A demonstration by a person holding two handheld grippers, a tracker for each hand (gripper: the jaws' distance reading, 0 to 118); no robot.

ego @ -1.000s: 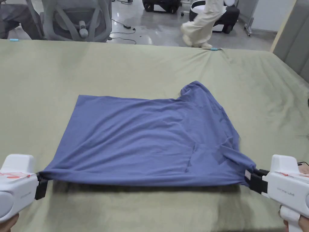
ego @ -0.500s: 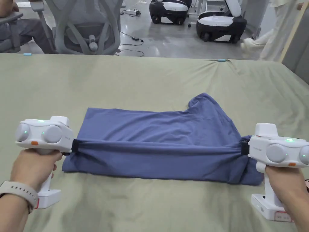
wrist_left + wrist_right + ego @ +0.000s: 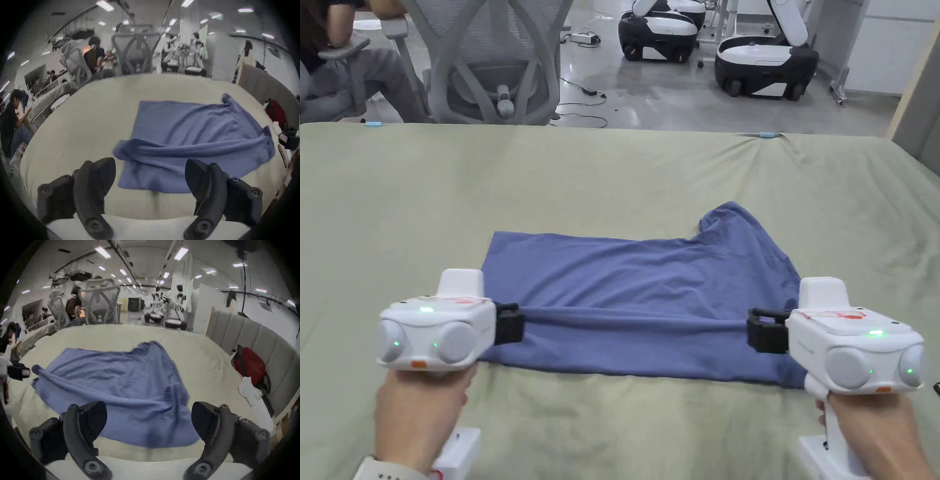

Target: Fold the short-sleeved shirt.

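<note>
A blue short-sleeved shirt [image 3: 637, 281] lies on the green-covered bed [image 3: 612, 181]. Its near part is folded over the rest, and a rolled ridge runs across it from left to right. One sleeve sticks out at the far right. My left gripper [image 3: 509, 325] sits at the left end of that ridge, open, with nothing between its jaws. My right gripper [image 3: 759, 328] is open at the right end. In the left gripper view the jaws of the left gripper [image 3: 150, 164] stand wide apart before the shirt [image 3: 194, 123]. The right gripper [image 3: 148, 405] likewise gapes over the shirt [image 3: 113, 373].
A grey office chair [image 3: 487, 62] and a seated person [image 3: 337, 69] are beyond the bed's far edge. Wheeled robot bases [image 3: 765, 62] stand on the floor behind. A red bag [image 3: 250, 365] and white cloth [image 3: 250, 392] lie by the grey headboard at right.
Both grippers lifted the shirt's near edge, carried it toward the far side and laid it over. Both jaws were shut on the fabric half a second ago; they have now let go.
</note>
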